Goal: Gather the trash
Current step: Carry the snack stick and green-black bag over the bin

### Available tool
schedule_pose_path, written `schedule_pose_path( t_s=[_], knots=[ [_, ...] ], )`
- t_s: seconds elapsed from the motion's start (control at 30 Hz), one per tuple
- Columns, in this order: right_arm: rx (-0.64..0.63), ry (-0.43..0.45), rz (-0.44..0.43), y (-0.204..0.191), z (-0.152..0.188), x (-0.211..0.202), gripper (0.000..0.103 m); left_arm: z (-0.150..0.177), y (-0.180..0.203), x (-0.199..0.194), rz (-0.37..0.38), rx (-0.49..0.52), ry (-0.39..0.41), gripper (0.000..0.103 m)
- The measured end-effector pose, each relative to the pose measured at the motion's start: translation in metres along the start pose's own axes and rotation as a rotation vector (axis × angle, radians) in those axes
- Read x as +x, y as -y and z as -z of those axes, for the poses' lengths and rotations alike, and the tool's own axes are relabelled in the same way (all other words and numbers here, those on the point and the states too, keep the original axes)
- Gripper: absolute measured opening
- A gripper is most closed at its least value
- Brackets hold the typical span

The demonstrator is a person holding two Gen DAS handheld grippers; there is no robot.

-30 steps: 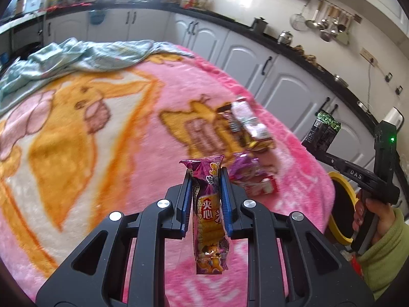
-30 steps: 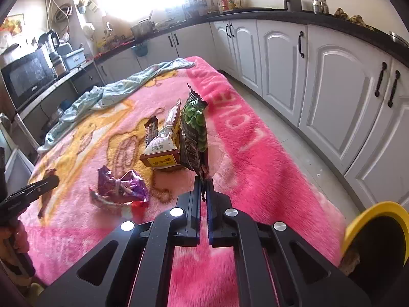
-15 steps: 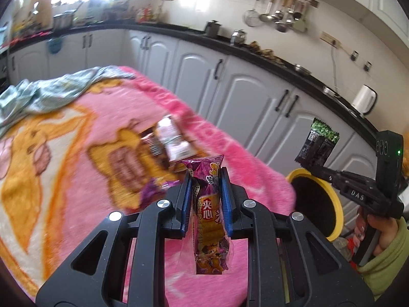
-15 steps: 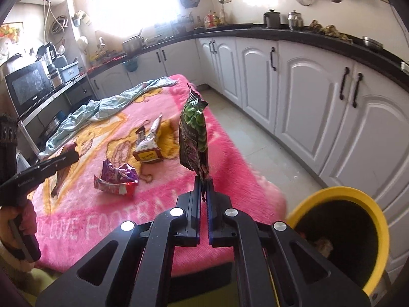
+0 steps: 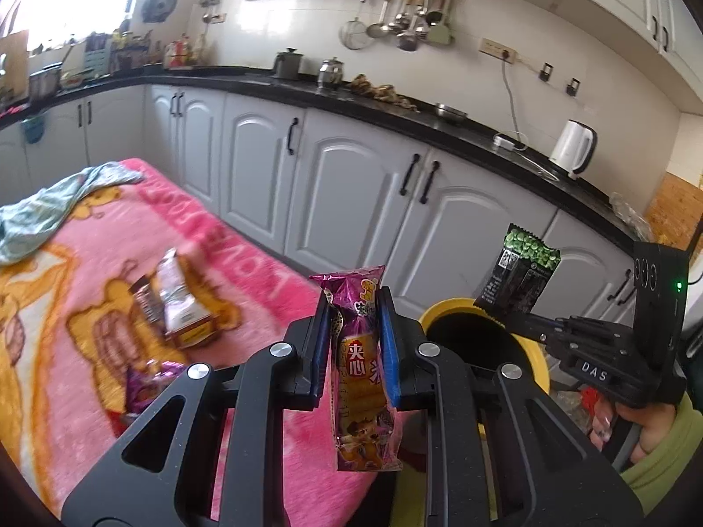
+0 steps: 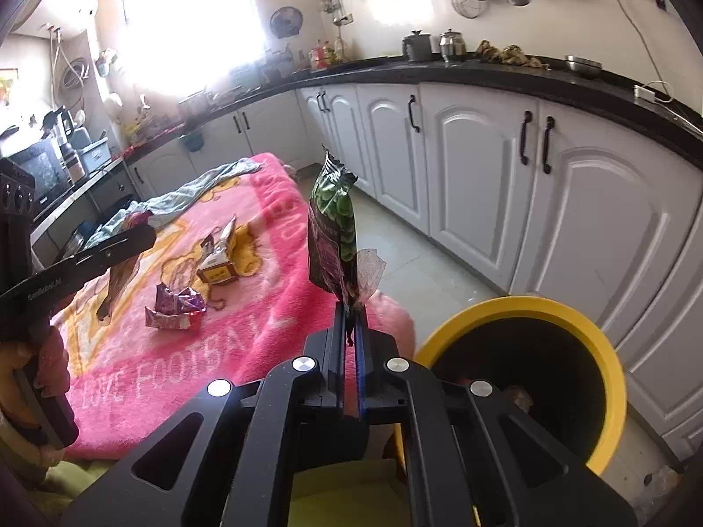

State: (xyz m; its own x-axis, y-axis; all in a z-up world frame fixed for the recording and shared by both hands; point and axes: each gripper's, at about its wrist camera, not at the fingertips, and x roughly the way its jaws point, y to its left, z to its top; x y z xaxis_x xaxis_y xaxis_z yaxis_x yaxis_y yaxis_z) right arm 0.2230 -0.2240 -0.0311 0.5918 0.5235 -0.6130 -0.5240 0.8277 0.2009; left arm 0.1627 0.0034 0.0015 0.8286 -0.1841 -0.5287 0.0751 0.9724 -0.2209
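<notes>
My left gripper (image 5: pixel 355 307) is shut on a purple and orange snack wrapper (image 5: pixel 362 377), held upright near the table's corner. My right gripper (image 6: pixel 350 312) is shut on a black and green snack packet (image 6: pixel 331 228), which stands up from the jaws. In the left wrist view that packet (image 5: pixel 523 274) hangs just above the yellow-rimmed bin (image 5: pixel 443 312). The bin (image 6: pixel 610 364) stands on the floor to the right of my right gripper. More wrappers lie on the pink blanket (image 6: pixel 246 316): a crumpled purple one (image 6: pixel 175 307) and a white and brown pack (image 6: pixel 219 259).
White cabinets (image 6: pixel 571 202) under a black counter run along the right. A pale green cloth (image 5: pixel 48 206) lies at the blanket's far end. A white kettle (image 5: pixel 573 147) stands on the counter. A hand in a green sleeve (image 5: pixel 659 452) holds the right gripper.
Both grippers have swung right, away from the table's middle toward the bin, each keeping its wrapper. The bin now shows large in both views.
</notes>
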Motion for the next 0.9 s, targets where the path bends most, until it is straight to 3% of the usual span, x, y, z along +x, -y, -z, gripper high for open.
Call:
schedule_pose_path(
  t_s=[0.47, 0.9],
  knots=[
    [0.11, 0.08, 0.097, 0.051, 0.018, -0.052, 0.004, -0.012, 0.072, 0.036, 0.108, 0.074, -0.002, 0.015],
    [0.174, 0.031, 0.2, 0.097, 0.05, -0.055, 0.004, -0.002, 0.126, 0.089, 0.204, 0.11, -0.057, 0.015]
  ],
)
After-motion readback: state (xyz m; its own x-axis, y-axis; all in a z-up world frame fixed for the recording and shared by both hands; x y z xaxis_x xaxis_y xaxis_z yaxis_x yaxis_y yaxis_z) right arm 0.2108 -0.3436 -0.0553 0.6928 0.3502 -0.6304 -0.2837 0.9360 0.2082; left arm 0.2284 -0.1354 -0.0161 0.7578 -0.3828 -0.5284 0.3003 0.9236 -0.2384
